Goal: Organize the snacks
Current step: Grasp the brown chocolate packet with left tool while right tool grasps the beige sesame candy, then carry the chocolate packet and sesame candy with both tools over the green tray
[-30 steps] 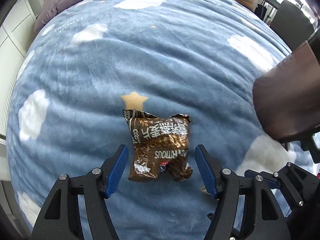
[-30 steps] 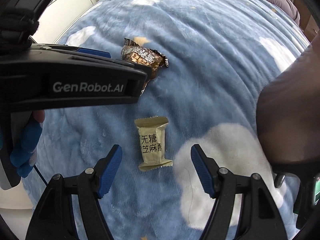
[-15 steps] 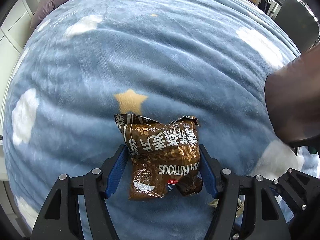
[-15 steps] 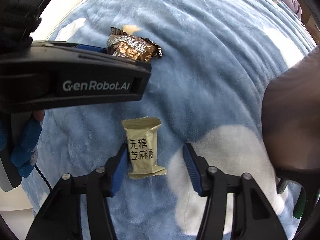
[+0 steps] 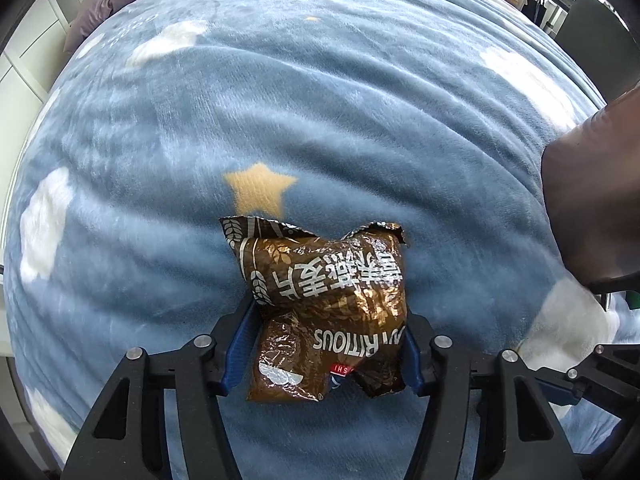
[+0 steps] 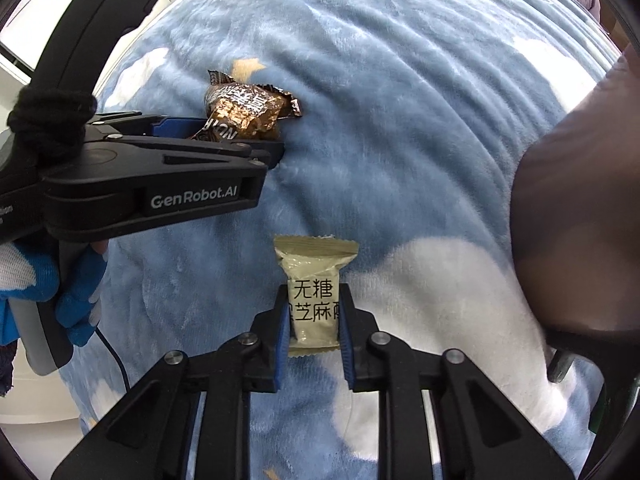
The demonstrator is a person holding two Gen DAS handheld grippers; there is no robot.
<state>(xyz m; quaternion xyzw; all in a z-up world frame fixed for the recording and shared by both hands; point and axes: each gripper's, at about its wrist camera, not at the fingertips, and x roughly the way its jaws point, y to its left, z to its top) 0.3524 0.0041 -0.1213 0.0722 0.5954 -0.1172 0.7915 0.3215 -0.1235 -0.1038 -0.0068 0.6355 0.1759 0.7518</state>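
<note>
A crumpled brown foil snack packet (image 5: 324, 304) lies on the blue cloud-print blanket (image 5: 320, 120). My left gripper (image 5: 326, 352) straddles its lower half; the jaws have just been closing with the packet between them, and both blue pads now press its sides. In the right wrist view the same packet (image 6: 240, 110) sits in the left gripper (image 6: 236, 136). A small beige snack packet (image 6: 314, 280) with black characters lies nearer on a white cloud patch. My right gripper (image 6: 314, 332) is shut on its lower half.
A dark brown smooth object (image 6: 580, 220) stands on the blanket at the right, also at the right edge of the left wrist view (image 5: 592, 208). A gloved hand (image 6: 76, 304) holds the left gripper. White cabinets and a chair lie beyond the bed.
The left gripper came down over the brown packet and its jaws narrowed onto it. The right gripper shifted over the beige packet and closed from wide open onto it.
</note>
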